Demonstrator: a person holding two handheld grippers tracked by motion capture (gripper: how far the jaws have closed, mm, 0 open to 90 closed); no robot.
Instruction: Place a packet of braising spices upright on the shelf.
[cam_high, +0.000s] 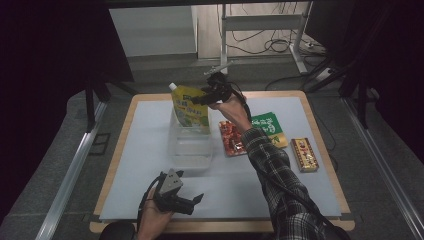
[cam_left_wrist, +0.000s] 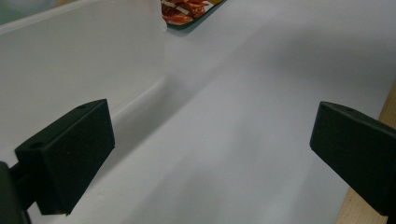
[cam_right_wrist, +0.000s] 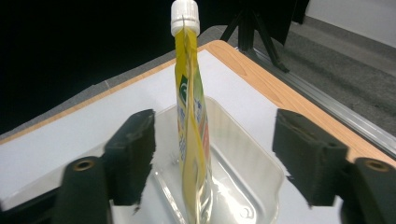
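A yellow spouted pouch with a white cap stands upright in the far end of a clear plastic container. My right gripper is at the pouch's upper right side. In the right gripper view the pouch stands edge-on between the jaws of the right gripper, which are spread and do not touch it, above the container. My left gripper rests near the table's front edge, held in a hand. Its jaws stand wide open over the white mat, with nothing between them.
Right of the container lie a red snack pack, a green packet and a red-and-yellow box. The container's wall rises at the left of the left gripper view, with the red pack behind it. A wooden table edge frames the white mat.
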